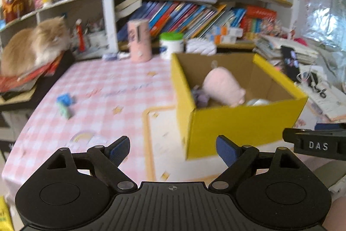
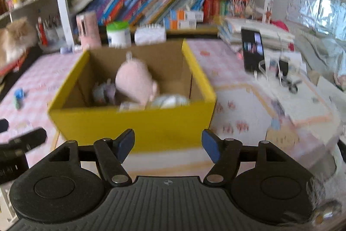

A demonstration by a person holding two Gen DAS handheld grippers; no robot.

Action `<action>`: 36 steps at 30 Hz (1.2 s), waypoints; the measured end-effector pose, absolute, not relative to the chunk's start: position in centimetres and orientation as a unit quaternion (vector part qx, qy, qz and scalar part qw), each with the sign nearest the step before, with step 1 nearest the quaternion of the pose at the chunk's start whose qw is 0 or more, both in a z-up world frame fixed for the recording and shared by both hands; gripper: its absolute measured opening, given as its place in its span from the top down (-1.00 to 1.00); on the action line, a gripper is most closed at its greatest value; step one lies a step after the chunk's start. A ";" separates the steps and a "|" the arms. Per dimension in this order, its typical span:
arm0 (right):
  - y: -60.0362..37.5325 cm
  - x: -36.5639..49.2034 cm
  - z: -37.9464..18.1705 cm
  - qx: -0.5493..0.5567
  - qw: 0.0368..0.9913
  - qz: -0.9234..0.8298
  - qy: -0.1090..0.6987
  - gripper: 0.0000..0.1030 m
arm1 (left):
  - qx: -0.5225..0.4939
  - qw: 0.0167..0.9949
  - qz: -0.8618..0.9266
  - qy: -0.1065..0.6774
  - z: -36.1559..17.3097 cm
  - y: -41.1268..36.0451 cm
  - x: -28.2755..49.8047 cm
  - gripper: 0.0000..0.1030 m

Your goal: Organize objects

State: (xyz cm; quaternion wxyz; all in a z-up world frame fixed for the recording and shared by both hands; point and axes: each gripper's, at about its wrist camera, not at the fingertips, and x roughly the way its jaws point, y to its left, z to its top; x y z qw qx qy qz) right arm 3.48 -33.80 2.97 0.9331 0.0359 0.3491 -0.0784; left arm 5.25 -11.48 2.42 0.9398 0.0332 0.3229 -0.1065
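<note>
1. Left gripper: near edge of its own view, blue-padded fingers spread wide, nothing between them; pink checked tablecloth beneath.
2. Right gripper: near edge of its own view, fingers parted, gap empty; aimed at the near wall of the yellow box. Seen also at the right edge of the left wrist view as a black part lettered "DAS".
3. Yellow box: open-topped cardboard, standing on the table, right of centre in the left wrist view, centre in the right wrist view.
4. Pink plush toy: lying inside the box, tilted, near the middle; a small greyish-purple toy just beside it on the left, pale rounded items near the front wall, too blurred to identify.
5. Small blue and green toy: alone on the cloth, well apart from the box, on its left.
6. Far edge of table: pink cylinder, white tub with green lid, white ribbed container, in a row behind the box.
7. Far left: long-haired cat resting on a stack of books; crowded bookshelves behind.
8. Right side: dark phone propped upright on a stand.
</note>
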 end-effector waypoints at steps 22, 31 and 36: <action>-21.6 -1.1 1.3 0.018 0.919 -0.013 0.393 -0.49 | 0.013 0.929 -0.058 0.364 0.8 -0.8 0.6 -0.73; -17.6 -1.7 1.7 0.008 0.923 0.010 0.385 -0.49 | 0.009 0.934 -0.040 0.355 1.3 2.8 -0.6 -0.73; -15.4 -1.9 1.9 0.004 0.926 0.022 0.377 -0.49 | 0.008 0.936 -0.030 0.351 1.5 4.9 -1.0 -0.73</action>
